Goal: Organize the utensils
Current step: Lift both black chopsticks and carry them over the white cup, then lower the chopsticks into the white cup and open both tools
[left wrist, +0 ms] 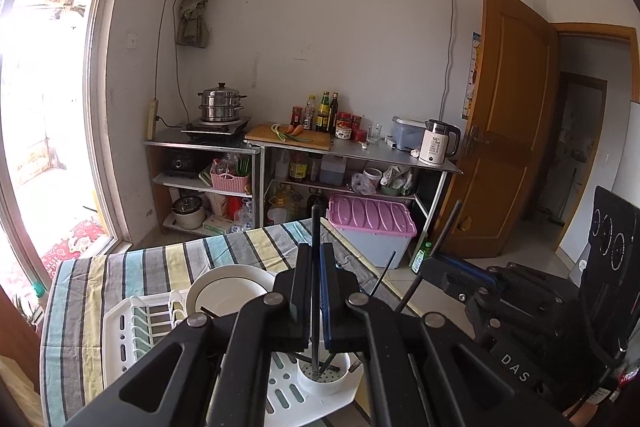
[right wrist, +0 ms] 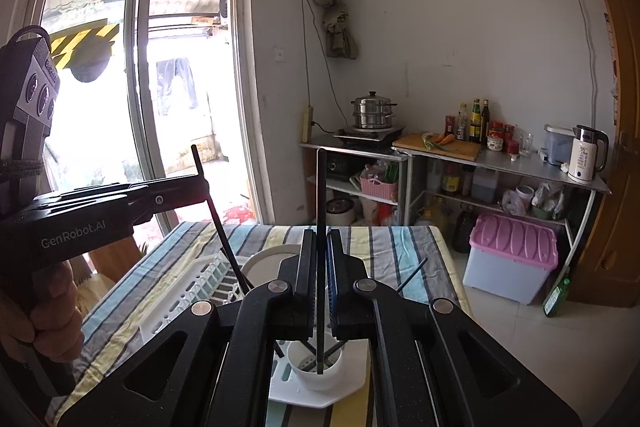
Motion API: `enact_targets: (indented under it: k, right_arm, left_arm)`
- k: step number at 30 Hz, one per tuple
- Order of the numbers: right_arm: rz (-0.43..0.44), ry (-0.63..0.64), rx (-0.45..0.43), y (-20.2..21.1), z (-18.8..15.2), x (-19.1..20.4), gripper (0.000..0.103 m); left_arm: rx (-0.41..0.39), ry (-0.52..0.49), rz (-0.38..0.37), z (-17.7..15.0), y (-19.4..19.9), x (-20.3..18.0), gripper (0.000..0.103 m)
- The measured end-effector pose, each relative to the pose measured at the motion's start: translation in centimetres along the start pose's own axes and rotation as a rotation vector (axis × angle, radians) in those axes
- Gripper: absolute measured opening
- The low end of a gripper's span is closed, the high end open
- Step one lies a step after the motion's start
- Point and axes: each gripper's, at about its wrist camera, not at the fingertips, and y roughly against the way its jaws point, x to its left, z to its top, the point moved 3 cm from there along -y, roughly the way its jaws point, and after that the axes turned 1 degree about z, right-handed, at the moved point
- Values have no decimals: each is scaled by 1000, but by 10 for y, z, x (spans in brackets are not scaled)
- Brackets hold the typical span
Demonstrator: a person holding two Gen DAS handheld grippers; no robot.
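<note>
My left gripper is shut on a black chopstick that stands upright, its lower end over the white utensil cup of the dish rack. My right gripper is shut on a second upright black chopstick, whose tip is inside the same cup. In the right wrist view the left gripper holds its chopstick slanted. In the left wrist view the right gripper is at the right. Another chopstick leans out of the cup. A white plate stands in the rack.
The rack sits on a table with a striped cloth. Beyond the table are metal shelves with a steamer pot, bottles and a kettle, and a pink-lidded box. A wooden door is right, a glass door left.
</note>
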Motion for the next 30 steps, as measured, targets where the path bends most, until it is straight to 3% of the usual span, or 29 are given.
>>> enact_targets:
  k: [16, 30]
  right_arm:
    - [-14, -54, 111, -46, -34, -32, 5]
    - [-50, -98, 162, -57, -47, -53, 6]
  left_arm:
    - [118, 55, 24, -43, -63, 30, 3]
    - [127, 68, 95, -56, -69, 53, 3]
